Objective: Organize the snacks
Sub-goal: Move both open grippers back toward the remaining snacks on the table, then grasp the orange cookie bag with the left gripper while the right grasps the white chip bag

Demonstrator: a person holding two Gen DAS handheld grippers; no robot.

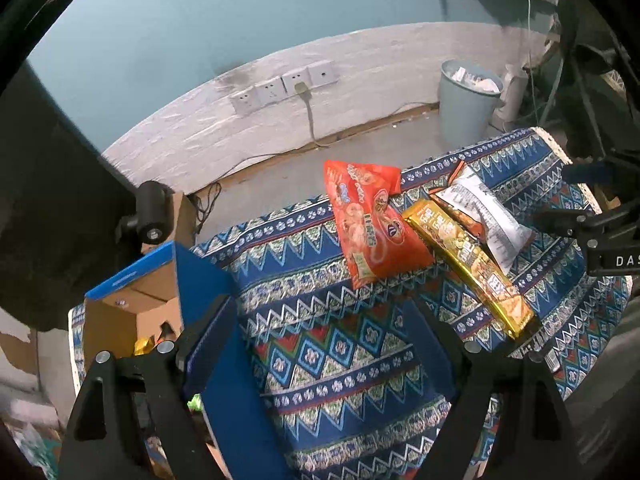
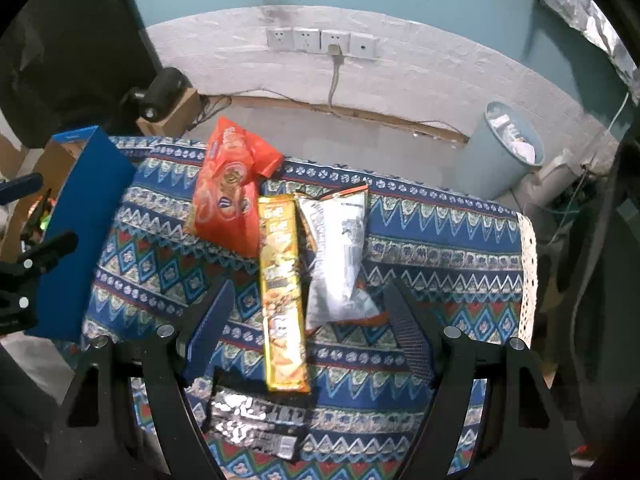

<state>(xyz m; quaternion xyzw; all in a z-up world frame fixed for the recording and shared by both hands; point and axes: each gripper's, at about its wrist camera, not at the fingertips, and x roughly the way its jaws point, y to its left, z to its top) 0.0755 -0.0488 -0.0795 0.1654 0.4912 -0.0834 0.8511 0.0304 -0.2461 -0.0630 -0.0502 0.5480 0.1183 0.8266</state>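
1. Far left of the left gripper [image 1: 320, 320]: one open cardboard box with blue flaps [image 1: 132, 304], standing at the left edge of the patterned tablecloth [image 1: 340, 380]; inside, something yellow and something green, too hidden to name.
2. Left gripper: jaws spread wide, nothing between them, only bare cloth ahead.
3. Ahead and slightly right of the left gripper: one orange snack bag [image 1: 370, 224], lying flat at the far edge of the cloth.
4. Further right: one long gold snack pack [image 1: 468, 262], just beside the orange bag, angled toward the near right.
5. Right again: one white-and-orange crinkled bag [image 1: 484, 216], touching the gold pack.
6. Right gripper [image 2: 310, 316]: jaws released and wide, gripping nothing; gold pack and white bag lying on the cloth between the two fingers.
7. Just below the right gripper's left finger: one black-and-silver packet [image 2: 252, 420], flat on the cloth, nearest the camera.
8. Snack count on the cloth: four.
9. Beyond the table, on the wall: four white sockets [image 2: 322, 42], one with a plug in it.
10. Far right on the floor: one pale blue bin [image 2: 508, 148] holding paper waste.
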